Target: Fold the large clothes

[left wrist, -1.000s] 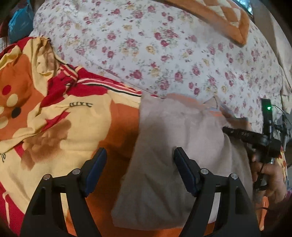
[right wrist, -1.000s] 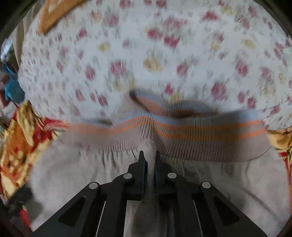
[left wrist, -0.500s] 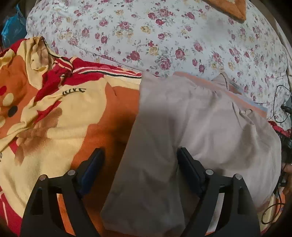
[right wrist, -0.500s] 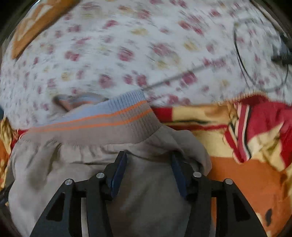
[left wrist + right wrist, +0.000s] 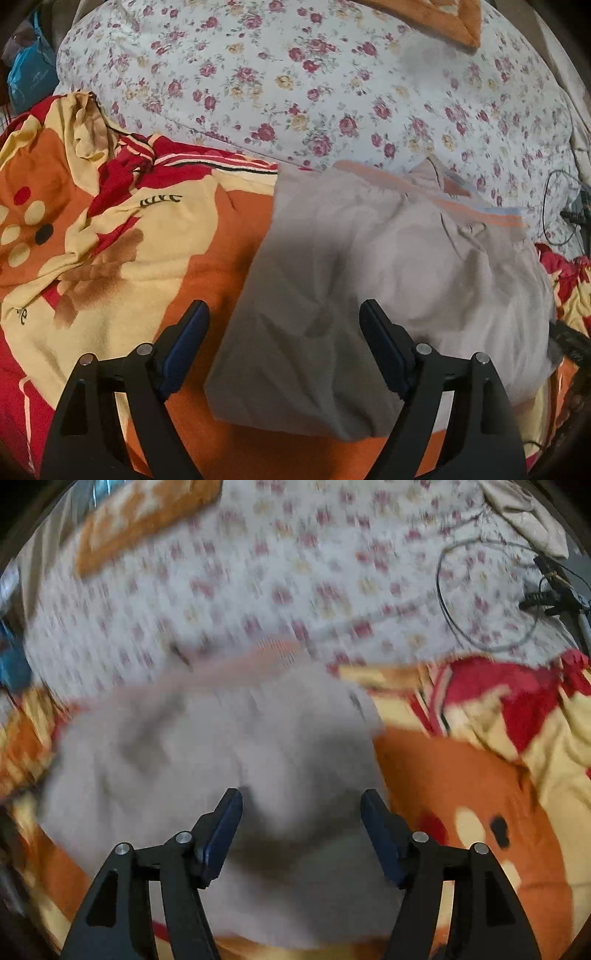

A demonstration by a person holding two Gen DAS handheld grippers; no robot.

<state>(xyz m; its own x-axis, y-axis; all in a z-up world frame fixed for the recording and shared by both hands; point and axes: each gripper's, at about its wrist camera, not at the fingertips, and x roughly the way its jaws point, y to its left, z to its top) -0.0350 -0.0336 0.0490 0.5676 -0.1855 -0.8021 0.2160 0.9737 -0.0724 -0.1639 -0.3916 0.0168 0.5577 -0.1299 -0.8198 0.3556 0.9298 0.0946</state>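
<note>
In the left wrist view, the left hand-held gripper (image 5: 284, 345) hangs with its jaws spread wide and nothing between them. The folded beige garment (image 5: 369, 295) lies just ahead of it and under its right finger, resting on the orange, red and yellow blanket (image 5: 110, 240). The garment's ribbed waistband (image 5: 480, 212), striped orange and blue, sits at the far end against the floral quilt (image 5: 332, 81).

In the right wrist view, blurred by motion, the right hand-held gripper (image 5: 301, 834) is also wide open and holds nothing. The beige garment (image 5: 221, 757) spreads ahead of it and to its left, below both fingers. A black cable (image 5: 480, 590) loops on the floral quilt (image 5: 258, 572) far ahead to the right.
</note>
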